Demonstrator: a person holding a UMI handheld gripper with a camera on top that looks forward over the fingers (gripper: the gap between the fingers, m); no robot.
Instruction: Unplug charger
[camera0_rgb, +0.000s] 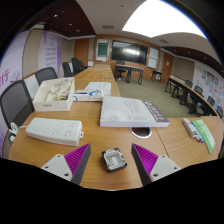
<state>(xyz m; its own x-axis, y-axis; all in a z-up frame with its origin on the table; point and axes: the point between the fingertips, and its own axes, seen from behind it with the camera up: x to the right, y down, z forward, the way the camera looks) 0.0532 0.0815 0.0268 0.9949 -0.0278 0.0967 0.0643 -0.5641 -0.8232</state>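
Hovering over a wooden table (100, 150), jaws spread wide and holding nothing, purple pads (72, 163) angled inward at either side of a small dark-and-silver object (113, 157). Probably the charger, though too small to confirm; lying on the table between the jaws with a clear gap at each side, touched by neither finger. No cable or socket plainly visible around it, so unclear what it is plugged into. Beyond the jaws, to the left, a flat white box (54, 129); farther beyond that, an open white box (56, 95) with pale contents. Straight ahead and slightly right, a larger flat white box (133, 110), with a dark round item (141, 132) just in front of it. Off to the right, a green-and-white item (204, 134) near the table edge. Black chairs (16, 100) along the left side, more tables deeper in the room. Judged step: approach and alignment, grasp not yet made. Next move likely calls for lowering a little, centring the object between the pads, closing firmly on its body, then pulling straight out along the plug's axis rather than twisting.
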